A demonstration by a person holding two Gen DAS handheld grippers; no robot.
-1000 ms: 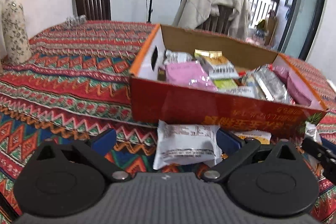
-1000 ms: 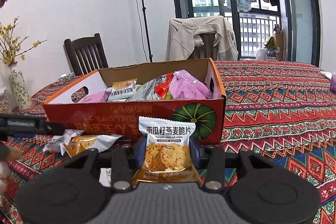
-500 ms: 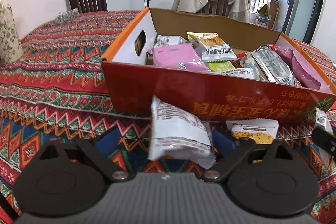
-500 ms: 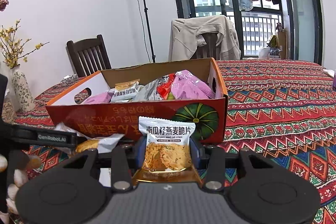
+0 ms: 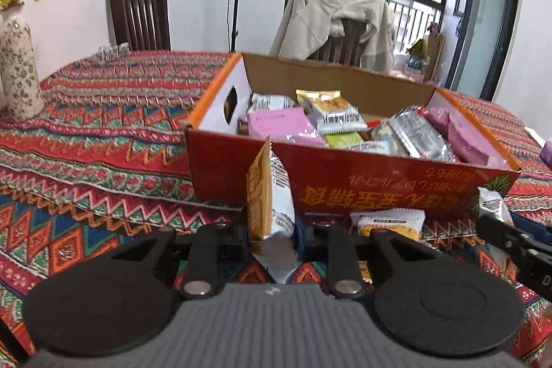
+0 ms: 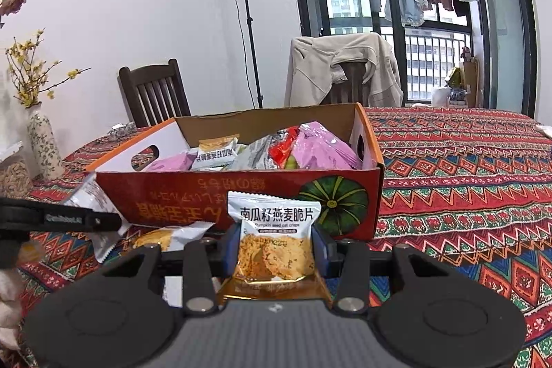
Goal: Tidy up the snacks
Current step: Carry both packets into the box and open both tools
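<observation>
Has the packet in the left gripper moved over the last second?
Yes. The silver-and-orange packet lay flat on the tablecloth before the red box; now the left gripper holds it pinched, turned on edge, its top overlapping the box's front wall.

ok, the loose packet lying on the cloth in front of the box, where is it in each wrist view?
Left wrist: the loose packet lies right of centre, just under the box's red front wall, right of the left gripper.
Right wrist: it lies left of centre, left of the right gripper.
Shared landmark: the snack box, upside-down yellow lettering on its front.
</observation>
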